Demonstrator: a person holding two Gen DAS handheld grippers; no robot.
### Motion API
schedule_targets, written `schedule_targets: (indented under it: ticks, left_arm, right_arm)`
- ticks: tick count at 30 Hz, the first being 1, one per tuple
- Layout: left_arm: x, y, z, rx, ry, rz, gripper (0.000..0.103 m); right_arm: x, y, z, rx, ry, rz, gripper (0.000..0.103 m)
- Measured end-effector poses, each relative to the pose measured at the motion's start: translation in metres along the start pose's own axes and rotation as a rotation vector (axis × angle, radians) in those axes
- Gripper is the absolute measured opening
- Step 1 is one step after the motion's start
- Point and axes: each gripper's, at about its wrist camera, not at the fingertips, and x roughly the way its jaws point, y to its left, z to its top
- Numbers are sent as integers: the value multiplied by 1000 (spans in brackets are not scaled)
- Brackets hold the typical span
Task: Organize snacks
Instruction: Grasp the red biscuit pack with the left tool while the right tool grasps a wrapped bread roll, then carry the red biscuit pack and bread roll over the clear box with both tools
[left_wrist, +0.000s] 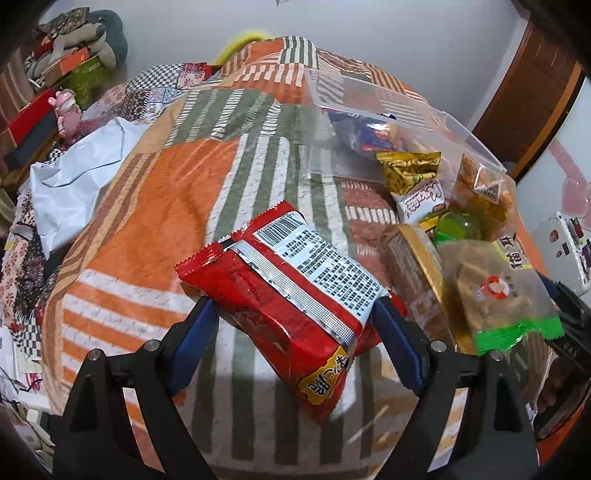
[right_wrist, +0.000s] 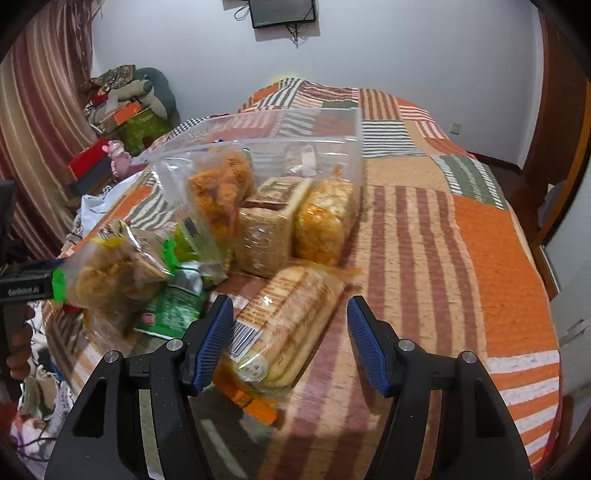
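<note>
Left wrist view: left gripper (left_wrist: 295, 314) fingers clamped the red snack pack (left_wrist: 291, 280); clear bin (left_wrist: 388, 110) sat at 1 o'clock. Right gripper (right_wrist: 291, 332) fingers gaped wide w/ nothing held, straddling the biscuit pack (right_wrist: 284, 314). Best lift the red pack level, clear the bin rim, then drop.

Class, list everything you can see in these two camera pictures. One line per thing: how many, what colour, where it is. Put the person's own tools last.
Red packet: one, red with a white label, between the left tongs.
Biscuit packet: one, clear with tan biscuits, on the quilt between the open right tongs.
Clear box: one, see-through, on the quilt, several snack bags in it.
Orange snack bag: one, inside the box.
Green packet: one, beside the biscuit packet.
Quilt: one, orange, green and white patches, over the bed.
Pink toy: one, far left clutter.
Screen: one, dark, on the wall.
Left tongs: black, blue pads, shut on the red packet.
Right tongs: black, blue pads, open.
</note>
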Motion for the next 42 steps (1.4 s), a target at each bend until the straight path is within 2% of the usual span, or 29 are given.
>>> schedule_targets:
  ticks: [9, 16, 19, 27, 31, 33, 37, 42]
  left_arm:
    - [9, -6, 22, 20, -9, 3, 87]
    - [27, -8, 36, 16, 11, -9, 87]
    - [33, -3, 32, 11, 19, -26, 87]
    - [15, 10, 13, 38, 4, 29, 87]
    - [12, 16, 9, 25, 13, 23, 87]
    - [15, 13, 10, 35, 19, 20, 87]
    - [26, 4, 12, 63, 27, 40, 88]
    - [33, 6, 13, 50, 4, 44, 88]
  right_arm:
    - [-10, -13, -4, 48, -1, 0, 61]
    - [-7, -6, -1, 21, 2, 5, 61]
    - [-5, -6, -1, 22, 3, -1, 61]
    - [-6, -12, 0, 39, -4, -17, 61]
    - [-4, -13, -1, 42, 4, -7, 61]
    - [-1, -13, -1, 42, 9, -3, 58]
    - [0, -11, -2, 32, 16, -8, 44]
    - [1, -12, -3, 33, 13, -8, 40]
